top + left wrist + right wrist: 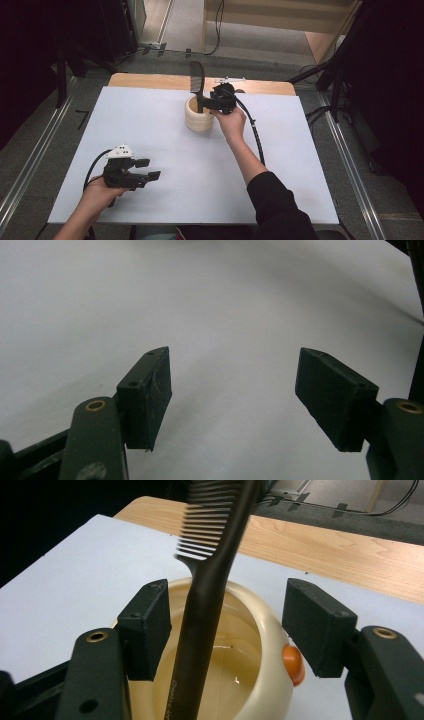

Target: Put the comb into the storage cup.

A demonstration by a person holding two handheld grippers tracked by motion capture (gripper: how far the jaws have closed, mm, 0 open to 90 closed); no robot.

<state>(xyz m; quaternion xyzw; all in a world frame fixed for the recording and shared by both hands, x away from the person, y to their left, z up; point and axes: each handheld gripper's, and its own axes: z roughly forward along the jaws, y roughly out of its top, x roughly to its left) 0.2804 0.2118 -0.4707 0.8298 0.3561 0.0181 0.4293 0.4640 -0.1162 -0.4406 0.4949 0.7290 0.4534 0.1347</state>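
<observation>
A black comb (196, 80) stands upright with its handle inside a cream cup (199, 120) at the far middle of the table. In the right gripper view the comb (210, 580) rises between the jaws of my right gripper (225, 610), which stand apart on either side of the handle without pressing on it. The cup (260, 630) has an orange knob (292, 664) on its side. In the high view my right gripper (204, 103) reaches the comb from the right. My left gripper (147, 169) rests low at the near left, open, with bare white table between its jaws (235, 385).
A white sheet (175, 150) covers the table, with a wooden strip (150, 80) bare along the far edge. A small pale object (230, 80) lies on that strip behind the cup. Dark stands and cables surround the table.
</observation>
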